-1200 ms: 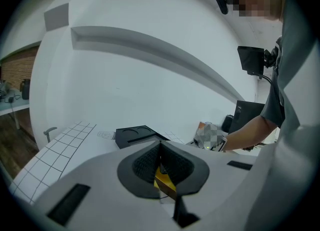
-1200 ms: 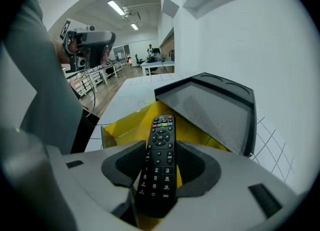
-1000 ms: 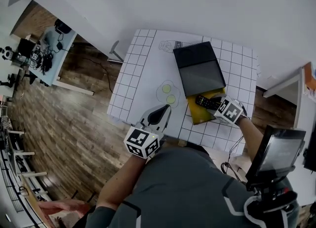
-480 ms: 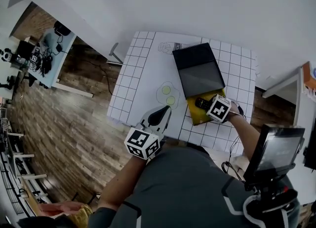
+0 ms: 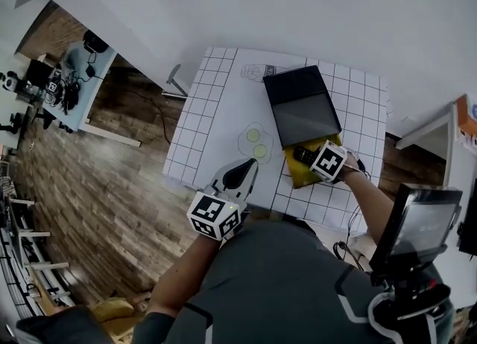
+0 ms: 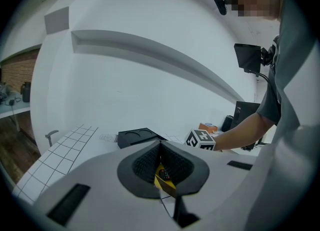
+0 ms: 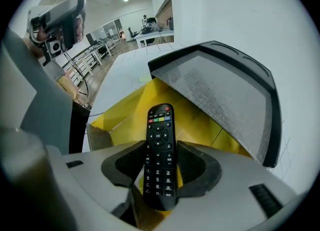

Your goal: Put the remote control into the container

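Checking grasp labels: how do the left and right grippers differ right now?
The left gripper is shut and empty; the right gripper clamps the remote control. The left points near level at the table's near edge; the right tilts steeply down over the yellow container. Both are hand-held.

Head view looks steeply down over the table [image 5: 216,112]; both gripper views (nearer, lower) share the black case [image 5: 302,104].

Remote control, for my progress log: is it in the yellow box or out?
Out: the right tongs grip the remote control above the open yellow box.
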Tool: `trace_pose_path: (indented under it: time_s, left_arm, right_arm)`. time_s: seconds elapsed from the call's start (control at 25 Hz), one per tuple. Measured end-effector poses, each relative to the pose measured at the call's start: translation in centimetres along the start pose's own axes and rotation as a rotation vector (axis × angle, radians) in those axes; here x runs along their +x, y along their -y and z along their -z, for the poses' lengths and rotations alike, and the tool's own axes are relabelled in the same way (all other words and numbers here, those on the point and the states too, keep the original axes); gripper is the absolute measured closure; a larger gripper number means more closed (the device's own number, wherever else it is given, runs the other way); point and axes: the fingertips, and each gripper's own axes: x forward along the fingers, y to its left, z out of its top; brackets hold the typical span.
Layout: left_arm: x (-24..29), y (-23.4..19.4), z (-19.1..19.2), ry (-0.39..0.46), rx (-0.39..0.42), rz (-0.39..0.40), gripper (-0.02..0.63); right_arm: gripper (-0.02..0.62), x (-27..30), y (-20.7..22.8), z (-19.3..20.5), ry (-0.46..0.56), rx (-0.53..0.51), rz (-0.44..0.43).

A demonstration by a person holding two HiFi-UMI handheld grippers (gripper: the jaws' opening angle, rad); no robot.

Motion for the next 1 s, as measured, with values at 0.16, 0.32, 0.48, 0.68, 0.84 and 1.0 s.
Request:
trace_pose_path:
  time_s: [0.16,0.32,0.48,0.68,0.84,1.0]
  left_arm:
    - [-0.4,0.0,0.0,0.002,-0.005,-0.001,0.597]
    - [-0.8,-0.2,0.0,0.005,-0.004,0.000,0.597]
    - [-1.2,-0.5,-0.3,0.010,-0.006,0.007,0.597]
    - [-1.9,-0.6,-0.6,0.026,-0.002,0.035,0.597]
    - [-2.8,-0.5,-1.3,0.041,0.004,0.069,0.597]
    - [-3.8,0.1,-2.4,0.057,0.065,0.122,0.597]
  right_arm:
    - [0.396,0.3,-0.3,1.1,-0.049,0.007,0.012]
    - [0.352,0.2,0.1,0.3,-0.001,-0.004,0.038]
    - [0.336,-1.4,0.7,-0.3,0.054,0.035,0.073]
    - [0.336,-4.9,0.7,-1.6,0.161,0.128,0.142]
    - [0.337,-8.7,0.4,-3.5,0.300,0.219,0.230]
    - [0.337,-12.3,-0.8,-5.4,0.416,0.282,0.313]
